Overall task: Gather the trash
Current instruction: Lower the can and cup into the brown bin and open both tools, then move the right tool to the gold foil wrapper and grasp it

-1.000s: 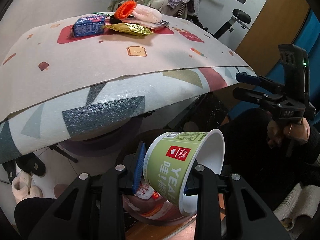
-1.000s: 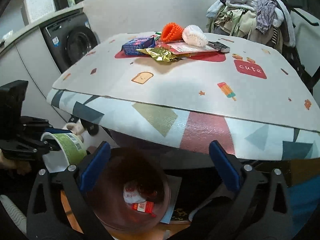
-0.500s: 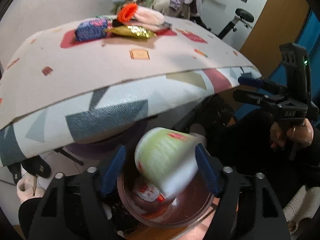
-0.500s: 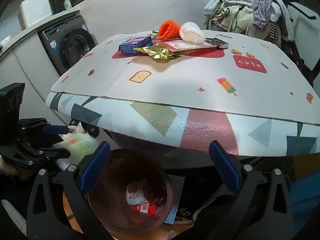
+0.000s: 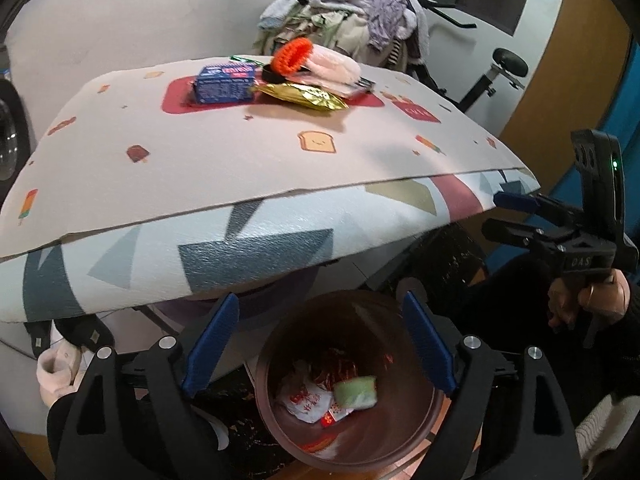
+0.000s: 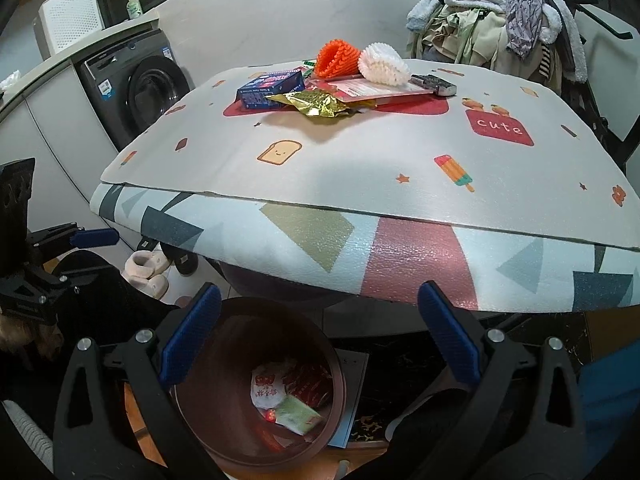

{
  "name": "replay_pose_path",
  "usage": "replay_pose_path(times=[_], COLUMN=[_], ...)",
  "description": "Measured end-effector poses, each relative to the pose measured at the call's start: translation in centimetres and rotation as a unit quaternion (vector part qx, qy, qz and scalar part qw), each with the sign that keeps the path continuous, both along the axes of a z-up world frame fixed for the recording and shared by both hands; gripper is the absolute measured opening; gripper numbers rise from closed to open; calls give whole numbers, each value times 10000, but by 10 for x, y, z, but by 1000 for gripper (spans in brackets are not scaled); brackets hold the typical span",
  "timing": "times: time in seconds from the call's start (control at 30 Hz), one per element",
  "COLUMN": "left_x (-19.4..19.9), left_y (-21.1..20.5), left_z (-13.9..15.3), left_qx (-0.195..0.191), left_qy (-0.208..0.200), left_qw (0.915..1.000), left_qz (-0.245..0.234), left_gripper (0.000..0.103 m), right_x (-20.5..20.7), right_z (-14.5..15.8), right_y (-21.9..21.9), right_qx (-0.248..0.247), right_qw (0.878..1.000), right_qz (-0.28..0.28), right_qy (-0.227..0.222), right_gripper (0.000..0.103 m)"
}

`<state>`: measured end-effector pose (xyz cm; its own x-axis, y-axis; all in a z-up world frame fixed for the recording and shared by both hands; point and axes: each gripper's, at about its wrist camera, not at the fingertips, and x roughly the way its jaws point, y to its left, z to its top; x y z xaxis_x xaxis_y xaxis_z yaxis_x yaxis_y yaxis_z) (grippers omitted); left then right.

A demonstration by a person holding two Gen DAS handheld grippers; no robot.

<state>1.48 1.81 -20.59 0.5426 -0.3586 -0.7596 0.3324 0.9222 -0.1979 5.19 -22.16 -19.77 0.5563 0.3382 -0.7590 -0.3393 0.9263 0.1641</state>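
Note:
The green noodle cup [image 5: 356, 391] lies inside the brown trash bin [image 5: 420, 436], on wrappers; it also shows in the right wrist view [image 6: 298, 414] in the bin [image 6: 224, 444]. My left gripper [image 5: 320, 344] is open and empty above the bin. My right gripper [image 6: 320, 332] is open and empty, also above the bin. On the table's far side lie a blue box [image 5: 226, 82], a gold wrapper [image 5: 306, 96], an orange item [image 5: 292, 54] and a white item [image 6: 382, 64].
The table [image 5: 240, 168], covered by a patterned mat, overhangs the bin. A washing machine [image 6: 140, 84] stands at the left. Clothes are piled behind the table [image 6: 500, 12]. Slippers [image 6: 146, 268] lie on the floor.
My left gripper opened and let go of the green cup, which dropped into the bin. The right gripper stayed open, barely moving.

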Motion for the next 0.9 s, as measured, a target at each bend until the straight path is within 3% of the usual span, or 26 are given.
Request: replay_pose_path(times=[0.5, 0.9], left_x=[4, 37], left_y=[12, 25], left_z=[15, 43], left_qx=[86, 76], left_qy=[-255, -535], left_qw=[9989, 9974], left_qz=[371, 482], left_gripper=[94, 97], right_x=[1, 26], right_z=[3, 23], right_y=[-2, -11], right_qx=[-28, -366], right_qw=[10000, 9972], right_qz=[-71, -637], right_qy=[-39, -170], right_gripper=[97, 97])
